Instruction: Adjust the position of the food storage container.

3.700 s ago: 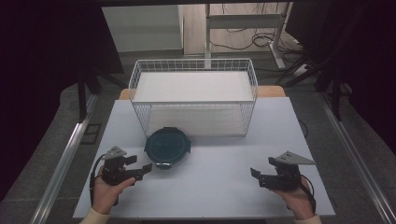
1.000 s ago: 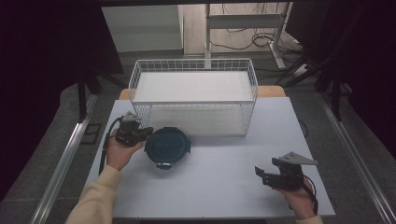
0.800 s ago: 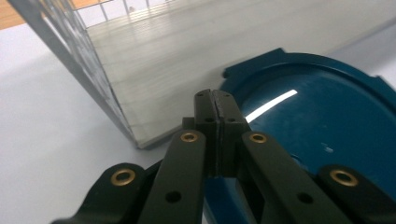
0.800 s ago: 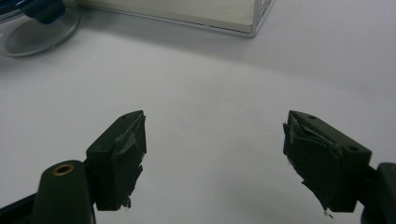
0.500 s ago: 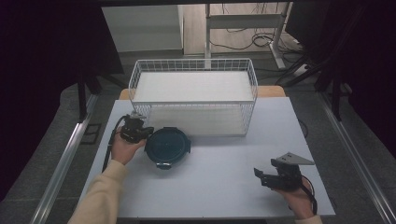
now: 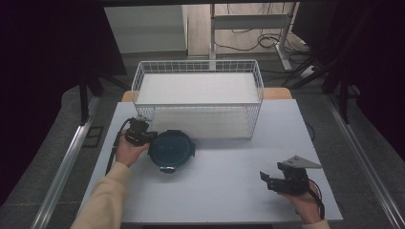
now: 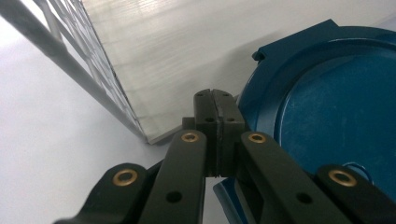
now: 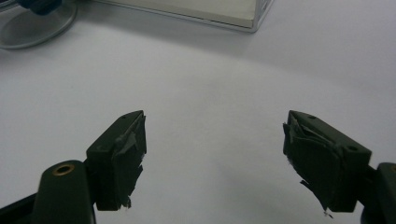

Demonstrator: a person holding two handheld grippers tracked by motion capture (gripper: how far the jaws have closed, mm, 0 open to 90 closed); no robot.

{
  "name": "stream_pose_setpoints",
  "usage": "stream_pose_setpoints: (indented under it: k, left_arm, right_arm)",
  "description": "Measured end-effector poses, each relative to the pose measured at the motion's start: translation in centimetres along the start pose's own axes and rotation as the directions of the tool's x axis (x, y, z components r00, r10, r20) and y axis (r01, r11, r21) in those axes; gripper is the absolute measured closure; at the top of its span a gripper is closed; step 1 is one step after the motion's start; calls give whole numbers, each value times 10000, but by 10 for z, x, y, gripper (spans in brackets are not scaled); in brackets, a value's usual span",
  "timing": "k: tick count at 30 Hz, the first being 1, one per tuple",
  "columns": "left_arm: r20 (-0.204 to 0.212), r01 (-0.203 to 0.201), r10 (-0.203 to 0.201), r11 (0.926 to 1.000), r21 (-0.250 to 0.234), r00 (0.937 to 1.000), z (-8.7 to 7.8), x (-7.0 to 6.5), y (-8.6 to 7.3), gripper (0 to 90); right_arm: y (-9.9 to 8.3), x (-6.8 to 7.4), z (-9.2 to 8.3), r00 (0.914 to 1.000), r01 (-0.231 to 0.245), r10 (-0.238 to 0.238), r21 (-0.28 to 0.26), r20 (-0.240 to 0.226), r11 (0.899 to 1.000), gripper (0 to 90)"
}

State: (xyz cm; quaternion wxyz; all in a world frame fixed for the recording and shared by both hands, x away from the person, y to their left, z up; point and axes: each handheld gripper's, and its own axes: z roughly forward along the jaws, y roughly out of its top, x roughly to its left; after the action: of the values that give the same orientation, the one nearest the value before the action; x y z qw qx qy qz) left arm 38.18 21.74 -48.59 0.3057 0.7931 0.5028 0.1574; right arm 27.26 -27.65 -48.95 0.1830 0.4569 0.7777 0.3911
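A round dark blue lidded container (image 6: 172, 150) sits on the white table (image 6: 229, 162) just in front of the wire basket (image 6: 198, 104). My left gripper (image 6: 150, 136) lies at the container's left edge, jaws pressed together with nothing between them. In the left gripper view its shut tips (image 7: 215, 100) stand over the blue lid's rim (image 7: 299, 70), beside the basket's corner (image 7: 88, 70). My right gripper (image 6: 265, 180) rests near the front right of the table, open and holding nothing. Its worn pads (image 8: 126, 154) are wide apart over bare table in the right gripper view (image 8: 215, 140).
The white wire basket has a pale liner (image 6: 198, 88) and takes up the back middle of the table. Its near corner (image 8: 233, 14) and the container's clear base (image 8: 37, 25) lie far ahead of the right gripper. Dark floor and rails (image 6: 62, 171) flank the table.
The left hand has travelled from the front left of the table up to the container's left edge, settling slightly lower over the last second. The right hand has stayed put.
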Motion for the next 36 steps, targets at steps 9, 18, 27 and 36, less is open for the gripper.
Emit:
stream_pose_setpoints:
  k: [9,18,27,36]
  left_arm:
    - [190,-165,162,9997,153,9997,-1,-6,0,900]
    - [561,-653,639,9976,236,9964,-1,-25,1,900]
    - [740,-760,744,9969,184,9945,-1,-42,-1,900]
    - [1318,-960,917,9950,269,9870,-3,-60,-3,900]
  right_arm:
    - [1,1,1,10000,15,-15,3,-40,10000,212]
    - [2,1,0,10000,3,-3,-42,-62,10000,211]
    - [2,3,0,9999,63,-64,-34,-111,10000,211]
    - [3,1,0,10000,0,-1,-55,-97,10000,212]
